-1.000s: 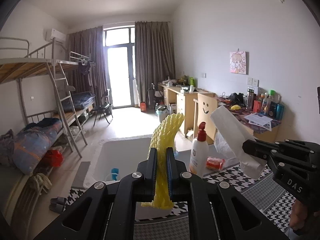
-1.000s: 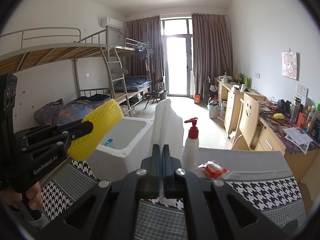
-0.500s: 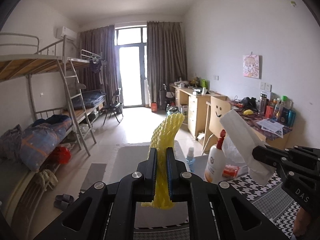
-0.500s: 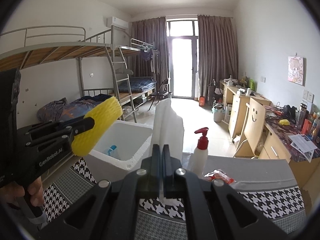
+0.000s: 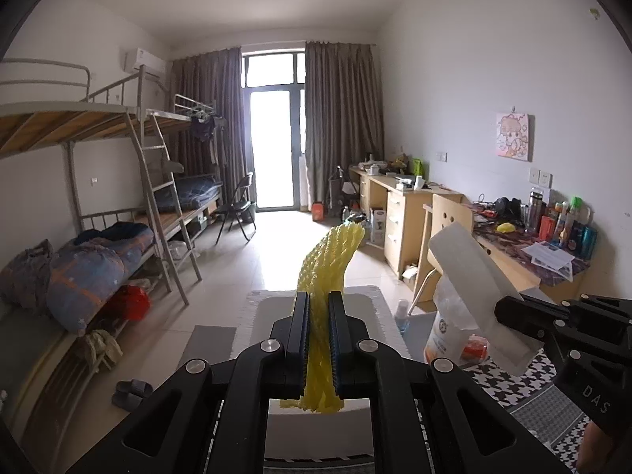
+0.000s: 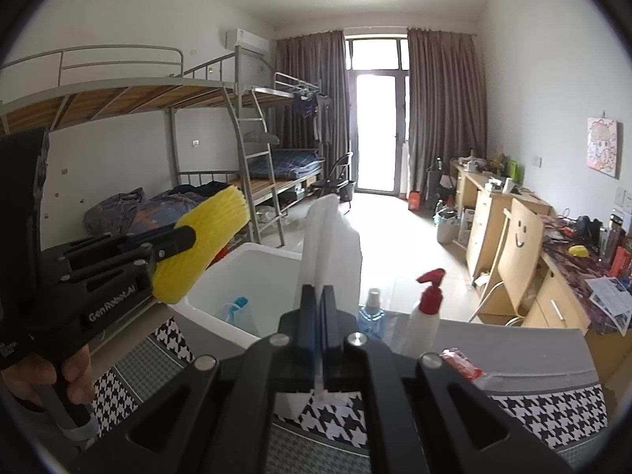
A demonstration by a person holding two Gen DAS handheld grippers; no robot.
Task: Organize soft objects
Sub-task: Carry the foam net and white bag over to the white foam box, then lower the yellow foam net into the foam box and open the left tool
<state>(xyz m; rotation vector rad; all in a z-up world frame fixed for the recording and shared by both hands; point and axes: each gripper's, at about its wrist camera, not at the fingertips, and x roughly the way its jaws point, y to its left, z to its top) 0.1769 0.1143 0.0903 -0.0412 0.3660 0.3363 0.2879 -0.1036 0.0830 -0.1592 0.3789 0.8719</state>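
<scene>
Between the left gripper's fingers, clamped yellow foam net; between the right gripper's fingers, clamped white foam sheet. Now carried farther forward over the white box than a second ago, probably about to drop in.

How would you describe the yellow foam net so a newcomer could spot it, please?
Start at the white foam box on the houndstooth-covered table. Above its near-left corner, the left claw pinches the yellow foam net, the only yellow mesh piece beside the white foam sheet.
</scene>
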